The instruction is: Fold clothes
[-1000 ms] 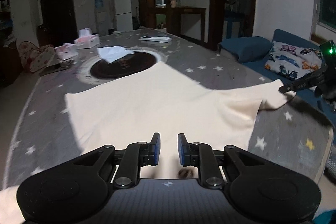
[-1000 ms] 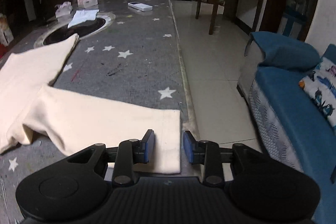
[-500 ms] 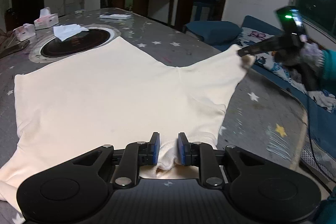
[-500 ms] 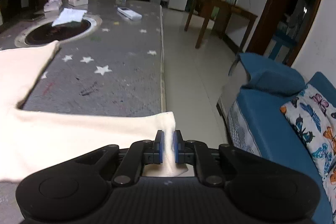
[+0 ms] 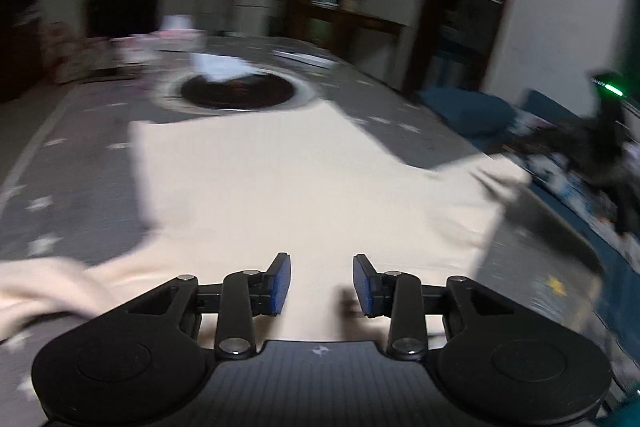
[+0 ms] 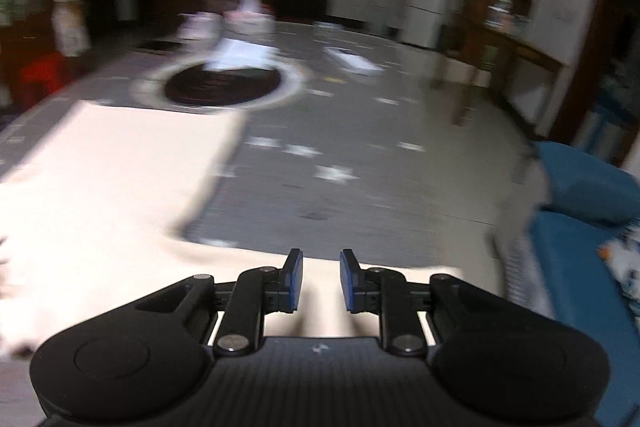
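A cream long-sleeved top lies spread flat on the grey star-patterned table. My left gripper is open and empty just above the near edge of the top. My right gripper is open and empty over the end of the right sleeve, which lies along the table's near edge. The body of the top fills the left of the right wrist view. The right gripper also shows in the left wrist view, by the sleeve end. Both views are motion-blurred.
A round black inset sits in the table beyond the top, with a white cloth on its far rim. Tissue boxes and a flat white box lie farther back. A blue sofa stands right of the table.
Both grippers were shut on the fabric half a second ago, the left on the near hem and the right on the sleeve end. Both have opened and let go; the top lies on the table.
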`<state>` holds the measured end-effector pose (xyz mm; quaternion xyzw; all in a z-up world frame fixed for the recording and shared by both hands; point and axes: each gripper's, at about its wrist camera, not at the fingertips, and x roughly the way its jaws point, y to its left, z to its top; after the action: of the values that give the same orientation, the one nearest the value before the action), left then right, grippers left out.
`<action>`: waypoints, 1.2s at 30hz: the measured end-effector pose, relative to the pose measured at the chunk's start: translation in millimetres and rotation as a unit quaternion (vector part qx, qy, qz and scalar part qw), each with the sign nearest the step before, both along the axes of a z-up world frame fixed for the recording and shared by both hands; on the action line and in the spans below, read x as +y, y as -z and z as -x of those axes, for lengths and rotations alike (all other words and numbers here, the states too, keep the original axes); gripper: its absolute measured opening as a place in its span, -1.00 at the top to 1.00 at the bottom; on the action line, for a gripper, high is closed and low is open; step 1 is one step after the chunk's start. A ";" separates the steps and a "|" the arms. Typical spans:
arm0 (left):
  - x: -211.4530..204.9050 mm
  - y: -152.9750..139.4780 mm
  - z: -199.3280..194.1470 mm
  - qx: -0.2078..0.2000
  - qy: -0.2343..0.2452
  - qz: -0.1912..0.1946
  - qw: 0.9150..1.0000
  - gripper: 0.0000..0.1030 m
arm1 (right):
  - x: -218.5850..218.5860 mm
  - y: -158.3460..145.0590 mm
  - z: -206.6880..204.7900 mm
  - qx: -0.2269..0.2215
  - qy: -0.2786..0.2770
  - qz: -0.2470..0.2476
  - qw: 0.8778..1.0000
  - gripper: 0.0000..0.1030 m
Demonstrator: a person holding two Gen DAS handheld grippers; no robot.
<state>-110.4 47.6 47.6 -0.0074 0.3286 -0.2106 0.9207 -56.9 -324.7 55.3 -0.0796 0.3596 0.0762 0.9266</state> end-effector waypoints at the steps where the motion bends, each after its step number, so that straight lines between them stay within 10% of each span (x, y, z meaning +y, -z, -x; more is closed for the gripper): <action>1: 12.4 -2.4 -2.8 0.000 -0.030 -0.004 1.000 0.27 | 10.4 -1.6 2.1 0.002 -0.020 -0.010 1.000 0.62; 12: 136.8 -9.7 -43.8 0.027 -0.282 -0.052 0.958 0.27 | 110.5 9.9 16.0 0.044 -0.180 -0.044 0.982 0.61; 23: 151.5 14.6 -77.3 0.060 -0.290 -0.087 0.951 0.24 | 123.9 30.3 15.5 0.073 -0.190 -0.035 0.978 0.53; 26: 149.0 15.6 -82.2 0.053 -0.272 -0.095 0.956 0.90 | 124.1 31.0 15.0 0.074 -0.190 -0.033 0.978 0.51; 28: 149.6 14.0 -85.7 0.048 -0.268 -0.087 0.958 0.95 | 124.2 31.3 14.6 0.074 -0.190 -0.034 0.979 0.51; 36: 172.1 -41.9 -37.1 -0.133 -0.246 0.065 0.958 0.99 | 122.3 31.2 14.7 0.074 -0.187 -0.036 0.979 0.49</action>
<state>-73.3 219.7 89.5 -0.1197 0.1768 0.0027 0.9769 -71.6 -202.4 24.1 -0.1060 0.4027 0.2669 0.8691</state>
